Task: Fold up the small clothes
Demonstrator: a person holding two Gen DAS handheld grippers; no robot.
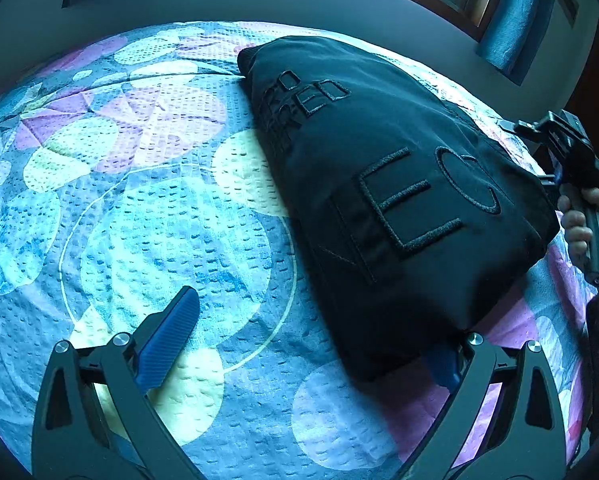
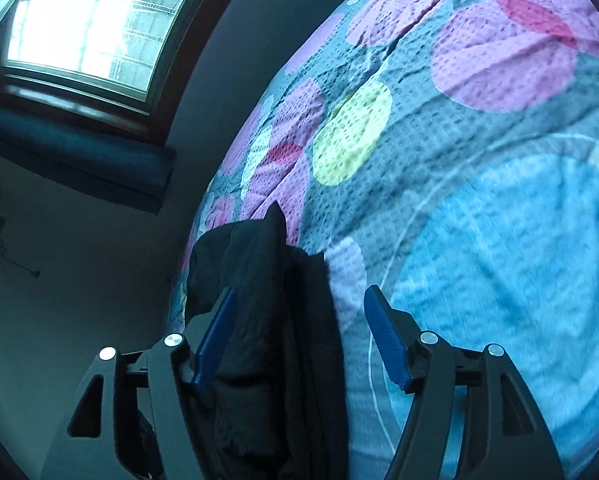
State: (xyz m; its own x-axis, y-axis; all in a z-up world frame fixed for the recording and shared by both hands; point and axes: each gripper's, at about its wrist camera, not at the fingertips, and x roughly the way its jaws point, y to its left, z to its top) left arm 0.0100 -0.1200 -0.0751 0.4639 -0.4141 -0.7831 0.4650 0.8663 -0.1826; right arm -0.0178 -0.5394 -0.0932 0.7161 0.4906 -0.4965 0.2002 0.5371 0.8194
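Note:
A folded black garment (image 1: 379, 184) with raised black lettering lies on the bed's patterned bedspread (image 1: 139, 200), right of centre in the left wrist view. My left gripper (image 1: 311, 344) is open; its left finger (image 1: 167, 340) lies on the bedspread and its right finger (image 1: 443, 368) is partly hidden under the garment's near corner. In the right wrist view my right gripper (image 2: 299, 336) is open, with a bunched edge of the black garment (image 2: 267, 320) between its fingers, against the left finger (image 2: 215, 336). The right gripper's body (image 1: 567, 152), held by a hand, shows at the garment's far right edge.
The bedspread (image 2: 479, 160) has pink, yellow and blue circles. A dark wall and a bright window (image 2: 87, 28) lie beyond the bed's edge. A window and curtain (image 1: 511, 20) stand at the back right in the left wrist view.

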